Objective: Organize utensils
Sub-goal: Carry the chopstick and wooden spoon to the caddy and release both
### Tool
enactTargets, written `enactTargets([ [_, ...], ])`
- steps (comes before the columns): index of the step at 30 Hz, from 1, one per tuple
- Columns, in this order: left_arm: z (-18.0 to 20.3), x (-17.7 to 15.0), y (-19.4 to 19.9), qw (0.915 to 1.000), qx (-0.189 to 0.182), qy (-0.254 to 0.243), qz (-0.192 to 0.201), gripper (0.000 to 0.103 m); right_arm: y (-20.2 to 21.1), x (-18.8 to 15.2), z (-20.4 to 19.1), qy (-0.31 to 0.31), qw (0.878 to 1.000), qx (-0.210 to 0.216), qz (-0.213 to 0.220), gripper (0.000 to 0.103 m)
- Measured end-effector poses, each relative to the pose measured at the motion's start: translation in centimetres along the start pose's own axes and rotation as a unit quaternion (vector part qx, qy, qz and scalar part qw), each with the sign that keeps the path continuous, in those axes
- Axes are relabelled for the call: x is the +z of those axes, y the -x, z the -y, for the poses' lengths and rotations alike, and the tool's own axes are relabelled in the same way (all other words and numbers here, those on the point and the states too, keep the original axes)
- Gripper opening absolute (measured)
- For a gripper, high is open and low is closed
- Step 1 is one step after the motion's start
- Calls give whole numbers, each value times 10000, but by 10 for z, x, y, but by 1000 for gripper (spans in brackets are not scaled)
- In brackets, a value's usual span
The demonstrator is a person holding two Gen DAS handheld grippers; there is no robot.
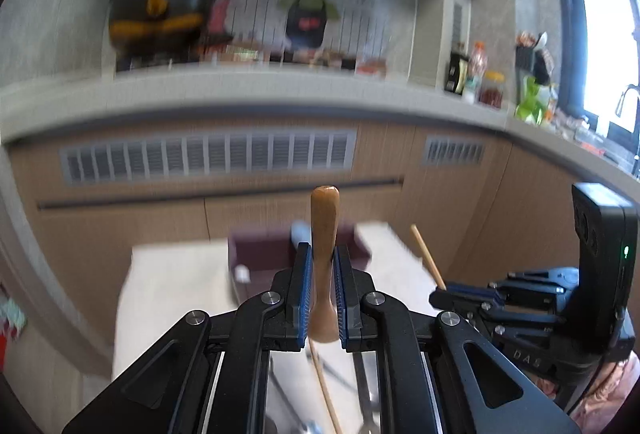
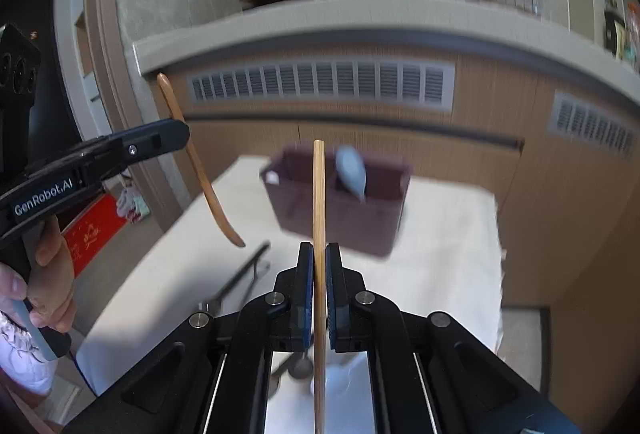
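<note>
left fingers (image 1: 303,286) grip wooden spoon (image 1: 323,266), right chopstick (image 2: 319,218).

Black grippers (image 1: 323,288) – blue pads (image 1: 305,286), silver screws, pink sleeve (image 2: 16,350)

We hold our left gripper (image 1: 323,290) raised, jaws clamped. Our right gripper (image 2: 319,290) is level beside it, jaws likewise clamped.

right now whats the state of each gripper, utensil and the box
left gripper: shut on the wooden spoon, held up off the table
right gripper: shut on the bamboo chopstick, held upright
maroon organizer box: open-topped, on the white table, a light blue utensil standing in it
black tongs: lying loose on the table
</note>
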State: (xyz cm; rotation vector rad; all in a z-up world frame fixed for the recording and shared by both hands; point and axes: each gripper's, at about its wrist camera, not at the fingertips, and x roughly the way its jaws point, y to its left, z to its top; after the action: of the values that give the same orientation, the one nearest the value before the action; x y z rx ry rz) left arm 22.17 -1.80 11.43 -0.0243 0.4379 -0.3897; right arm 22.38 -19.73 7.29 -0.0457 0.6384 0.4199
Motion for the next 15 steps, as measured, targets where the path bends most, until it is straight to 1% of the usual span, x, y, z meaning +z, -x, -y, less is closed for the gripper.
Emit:
enactTargets([
  [2, -2, 28, 4, 9996, -42, -46, 277, 11, 15, 33, 1, 138, 9988, -63, 470, 6],
  [5, -8, 66, 5, 9976, -12, -90, 688, 11, 37, 86, 8, 230, 9900, -91, 1392, 6],
  [6, -11, 74, 3, 9971, 20, -101, 760, 11, 40, 100, 10, 214, 9869, -85, 1599, 6],
  [8, -19, 88, -6, 9960, 75, -62, 885, 11, 36, 124, 17, 125, 9821, -100, 1878, 6],
  [10, -28, 97, -21, 9961, 89, 21, 877, 11, 22, 140, 23, 83, 9783, -206, 2062, 6],
  [11, -36, 99, -34, 9965, 85, 111, 824, 11, 14, 143, 26, 57, 9777, -255, 2084, 6],
  [13, -47, 98, -52, 9973, 66, 235, 696, 11, -11, 146, 34, -14, 9799, -269, 1978, 6],
  [15, -59, 89, -79, 9980, 80, 364, 515, 11, -35, 145, 39, -81, 9819, -266, 1874, 6],
])
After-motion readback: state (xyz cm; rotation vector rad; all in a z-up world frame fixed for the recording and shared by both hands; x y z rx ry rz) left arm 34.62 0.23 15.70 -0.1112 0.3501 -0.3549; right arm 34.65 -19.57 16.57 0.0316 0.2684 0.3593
